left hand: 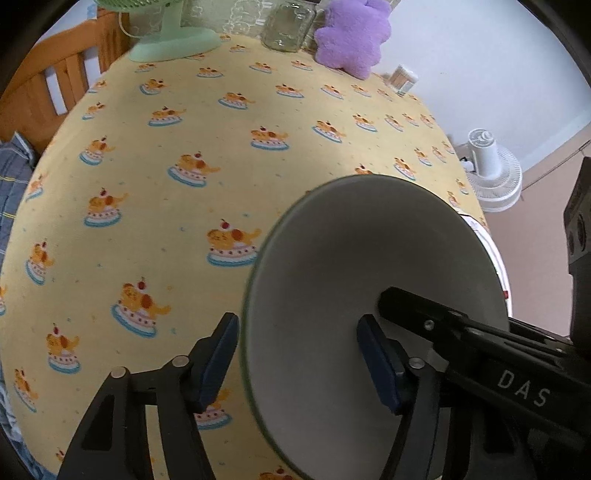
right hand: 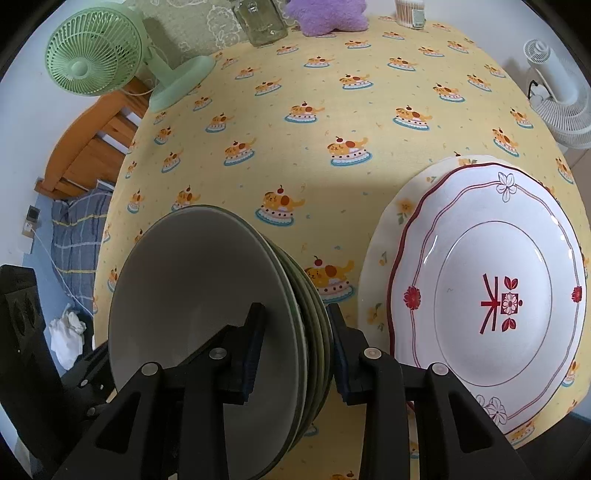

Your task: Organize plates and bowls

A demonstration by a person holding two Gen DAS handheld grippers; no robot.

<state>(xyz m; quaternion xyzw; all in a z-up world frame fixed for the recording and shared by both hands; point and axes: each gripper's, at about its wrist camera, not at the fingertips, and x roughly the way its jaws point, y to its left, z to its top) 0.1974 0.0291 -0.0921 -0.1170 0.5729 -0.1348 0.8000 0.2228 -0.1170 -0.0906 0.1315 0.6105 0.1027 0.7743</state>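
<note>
Both grippers straddle the bowls' (right hand: 207, 317) rim, your right (right hand: 295, 354) clamped on the stack, left (left hand: 299, 365) gaping wide, plates (right hand: 491, 295) just right of it.

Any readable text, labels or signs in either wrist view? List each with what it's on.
"DAS": white letters on the black arm of the right hand-held gripper, seen in the left wrist view.
A red character-like motif at the centre of the red-rimmed plate; I can't read it as a definite character.
Label on the cotton swab container: too small to read.
Nothing else legible.
</note>
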